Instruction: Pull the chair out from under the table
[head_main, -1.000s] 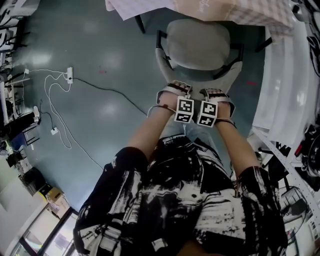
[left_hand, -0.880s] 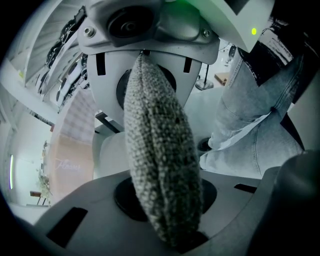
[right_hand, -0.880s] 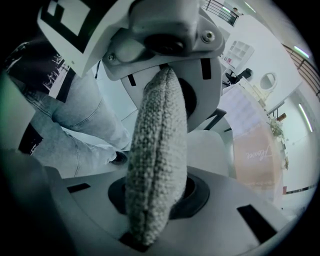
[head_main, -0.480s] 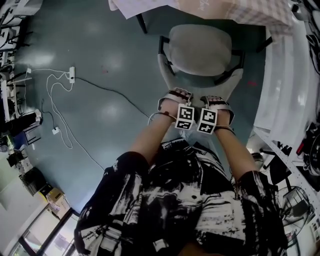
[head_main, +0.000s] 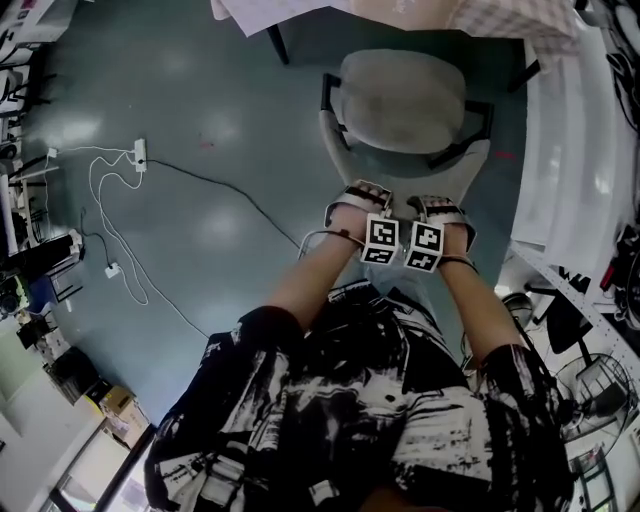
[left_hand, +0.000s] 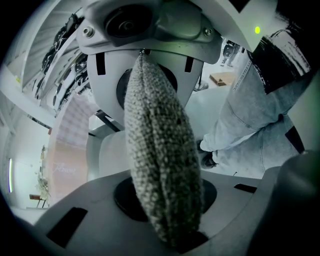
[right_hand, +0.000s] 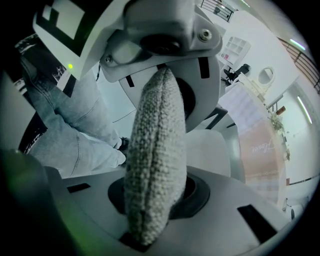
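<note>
Head view, from the left: a white power strip (head_main: 139, 152) and its cables (head_main: 200, 180) lie on the blue-grey floor (head_main: 220, 110). At centre, the grey chair (head_main: 400, 95) with black armrests stands just in front of the cloth-covered table (head_main: 290, 12), its seat uncovered. The left gripper (head_main: 355, 193) and right gripper (head_main: 440, 208) sit side by side on the top of the backrest (left_hand: 160, 150). Each gripper view shows the jaws clenched on its knobbly fabric edge. A white counter (head_main: 560, 150) runs along the right.

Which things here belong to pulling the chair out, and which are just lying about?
Job: chair, gripped at its backrest by left gripper and right gripper; table.
Lying about: power strip and cable on floor; cardboard box.
</note>
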